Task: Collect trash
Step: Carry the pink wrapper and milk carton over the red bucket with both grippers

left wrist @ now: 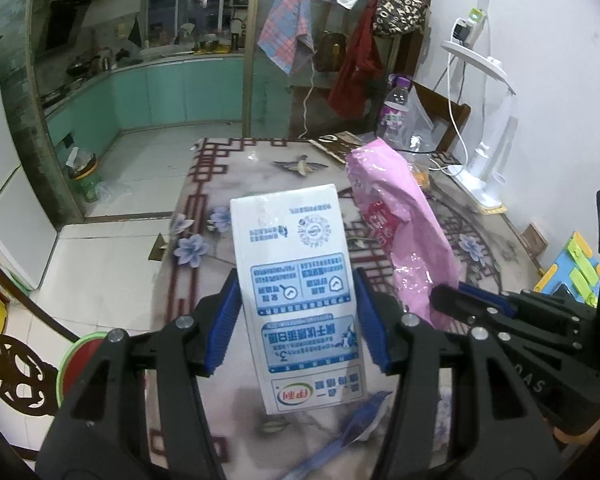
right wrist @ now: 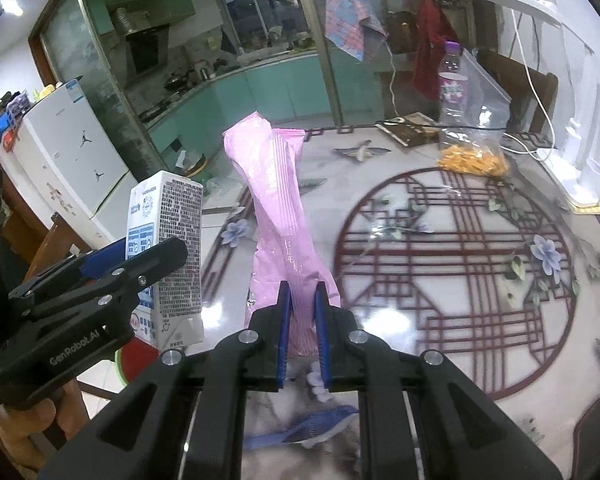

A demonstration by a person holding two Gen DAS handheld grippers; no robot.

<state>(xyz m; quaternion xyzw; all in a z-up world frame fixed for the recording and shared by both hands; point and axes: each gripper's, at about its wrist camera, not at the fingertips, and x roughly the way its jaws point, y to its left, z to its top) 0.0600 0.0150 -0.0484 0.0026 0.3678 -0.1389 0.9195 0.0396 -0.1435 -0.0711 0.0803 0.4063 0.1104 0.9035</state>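
Observation:
My left gripper is shut on a white and blue milk carton and holds it above the table. The carton also shows at the left of the right wrist view, in the left gripper. My right gripper is shut on a crumpled pink plastic wrapper that stands up from the blue pads. The wrapper shows to the right of the carton in the left wrist view, held by the right gripper. A blue and white wrapper lies on the table under the grippers.
The glass-topped table has a red lattice pattern. At its far side stand a purple-capped bottle, a clear bag of orange snacks, a brown packet and a white desk lamp. A green bin stands on the kitchen floor.

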